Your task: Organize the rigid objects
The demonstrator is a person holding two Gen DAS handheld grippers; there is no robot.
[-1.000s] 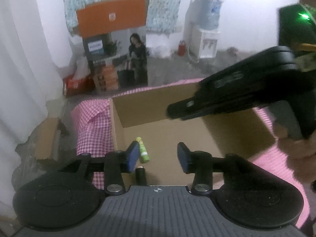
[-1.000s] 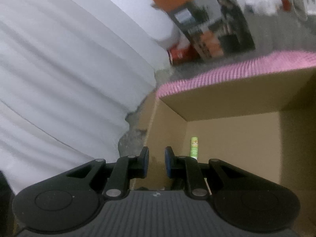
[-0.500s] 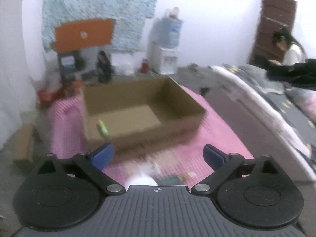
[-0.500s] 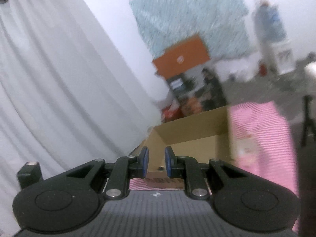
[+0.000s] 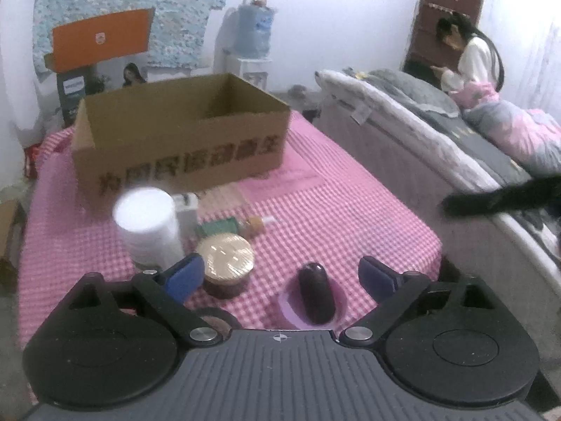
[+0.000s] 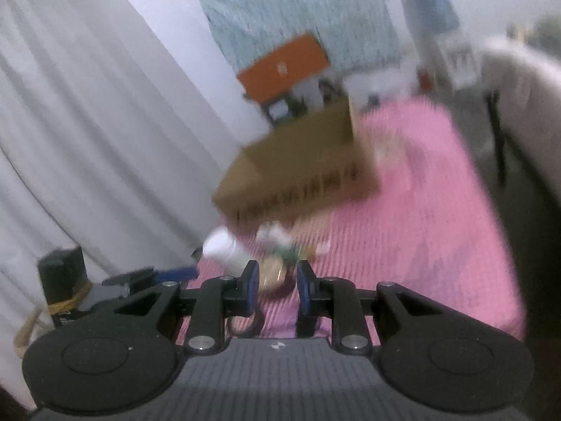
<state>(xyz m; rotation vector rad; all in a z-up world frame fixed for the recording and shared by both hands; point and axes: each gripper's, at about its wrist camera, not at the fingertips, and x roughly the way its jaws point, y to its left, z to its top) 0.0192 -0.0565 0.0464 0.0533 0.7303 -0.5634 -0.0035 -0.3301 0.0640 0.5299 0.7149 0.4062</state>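
An open cardboard box [image 5: 182,140] stands at the far side of the pink checked table [image 5: 350,203]; it also shows blurred in the right wrist view [image 6: 301,179]. In front of it lie a white cylinder [image 5: 147,228], a jar with a tan lid [image 5: 226,266], a green item [image 5: 217,226] and a dark oval object on a purple dish [image 5: 313,296]. My left gripper [image 5: 280,273] is wide open and empty, low over the jar and the dark object. My right gripper [image 6: 277,280] has a narrow gap between its fingers, holds nothing and hangs back from the table's near edge.
A bed with grey and pink bedding [image 5: 455,133] runs along the table's right side, and a person [image 5: 470,59] sits at its far end. White curtains [image 6: 87,140] hang on the left. An orange box [image 5: 101,38] and a water dispenser [image 5: 254,42] stand behind.
Both grippers have pulled back out of the box toward the table's near side. The left gripper has opened wide. The right gripper's view has swung and is blurred.
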